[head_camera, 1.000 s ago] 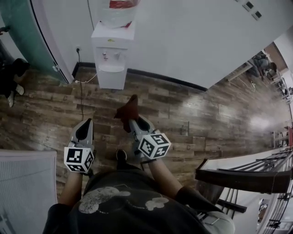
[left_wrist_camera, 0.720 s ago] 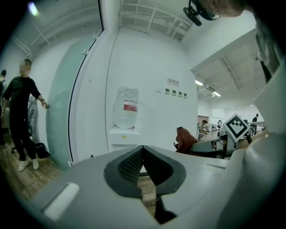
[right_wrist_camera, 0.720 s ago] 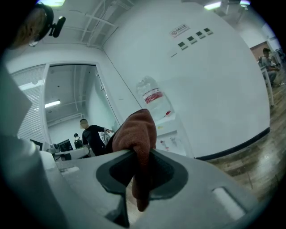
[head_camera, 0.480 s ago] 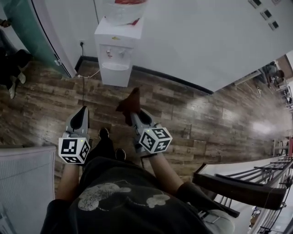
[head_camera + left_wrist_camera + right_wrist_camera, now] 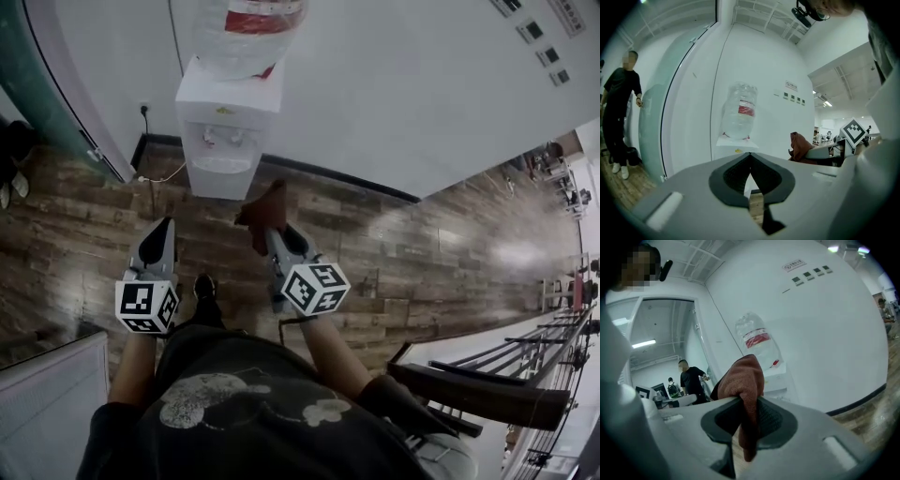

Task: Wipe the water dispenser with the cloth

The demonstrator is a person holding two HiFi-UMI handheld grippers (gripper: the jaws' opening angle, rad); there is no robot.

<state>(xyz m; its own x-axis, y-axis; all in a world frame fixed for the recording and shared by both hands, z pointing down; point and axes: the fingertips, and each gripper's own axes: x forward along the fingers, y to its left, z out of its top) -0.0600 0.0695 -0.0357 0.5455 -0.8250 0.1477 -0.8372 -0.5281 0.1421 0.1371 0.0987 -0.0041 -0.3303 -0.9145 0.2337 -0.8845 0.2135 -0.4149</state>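
The white water dispenser (image 5: 225, 131) stands against the wall ahead, with a clear bottle (image 5: 246, 28) bearing a red label on top; it also shows as dispenser (image 5: 736, 140) and dispenser (image 5: 778, 376) in the two gripper views. My right gripper (image 5: 267, 228) is shut on a reddish-brown cloth (image 5: 262, 211), which bunches above the jaws as cloth (image 5: 743, 380). My left gripper (image 5: 161, 228) is shut and holds nothing. Both grippers hang over the wood floor, short of the dispenser.
A cable (image 5: 155, 173) runs from a wall socket along the floor left of the dispenser. A glass partition (image 5: 56, 84) stands at the left. A person in black (image 5: 618, 112) stands near it. A chair (image 5: 487, 384) is at my right, a white table (image 5: 47, 403) at my lower left.
I have walked closer: the dispenser now looks larger and its bottle fills the top of the head view. Both grippers keep their pose, the cloth still clamped in the right one.
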